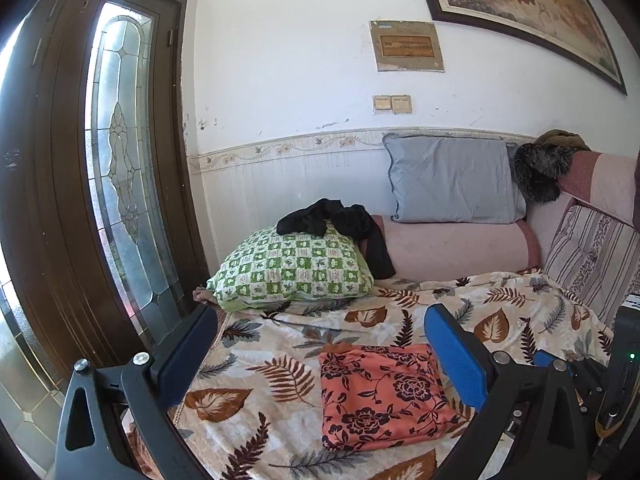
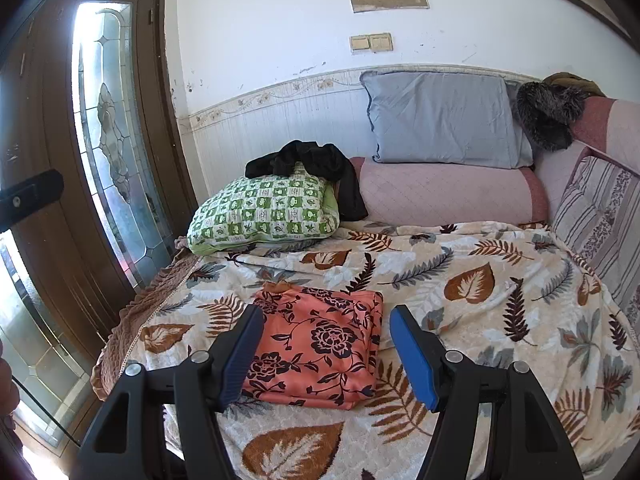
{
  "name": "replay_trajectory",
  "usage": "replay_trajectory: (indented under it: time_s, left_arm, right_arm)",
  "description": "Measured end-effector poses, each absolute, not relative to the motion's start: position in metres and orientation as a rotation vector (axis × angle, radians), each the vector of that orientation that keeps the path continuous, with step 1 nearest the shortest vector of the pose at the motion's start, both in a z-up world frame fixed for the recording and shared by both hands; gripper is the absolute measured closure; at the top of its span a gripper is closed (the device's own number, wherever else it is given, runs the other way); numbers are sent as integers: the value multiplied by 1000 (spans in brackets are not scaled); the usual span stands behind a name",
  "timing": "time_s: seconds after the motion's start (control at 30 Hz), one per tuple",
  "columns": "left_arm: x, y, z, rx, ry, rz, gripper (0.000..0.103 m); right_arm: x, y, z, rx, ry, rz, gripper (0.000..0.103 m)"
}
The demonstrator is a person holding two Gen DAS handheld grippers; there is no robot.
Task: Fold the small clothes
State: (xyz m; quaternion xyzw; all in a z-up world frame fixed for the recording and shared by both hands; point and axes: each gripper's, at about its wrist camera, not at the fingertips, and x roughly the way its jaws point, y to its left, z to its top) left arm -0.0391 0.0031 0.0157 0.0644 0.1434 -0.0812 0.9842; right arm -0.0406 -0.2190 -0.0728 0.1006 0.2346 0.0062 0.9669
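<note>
Folded orange floral garment (image 2: pixel 316 344) sits flat on our leaf-print blanket (image 2: pixel 480 280), a neat rectangle near the bed's front edge. We've got the left gripper (image 1: pixel 320 344) spread wide with nothing in it, above the cloth. Our right gripper (image 2: pixel 326 350) is wide open too, empty, framing the garment. Green checked pillow (image 2: pixel 264 212) with a black garment (image 2: pixel 316 168) draped on top sits further back.

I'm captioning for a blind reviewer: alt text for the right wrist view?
A folded orange floral garment lies on a leaf-print blanket, framed by the open right gripper, which holds nothing. Behind are a green checked pillow and a black garment.
</note>
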Motion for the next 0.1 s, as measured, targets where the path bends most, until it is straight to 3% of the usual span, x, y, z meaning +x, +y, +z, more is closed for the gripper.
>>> replay_trajectory:
  time_s: [0.1]
  left_arm:
    - [-11, -2, 3, 126, 317, -179, 0]
  right_arm:
    - [-21, -230, -84, 209, 495, 9, 33]
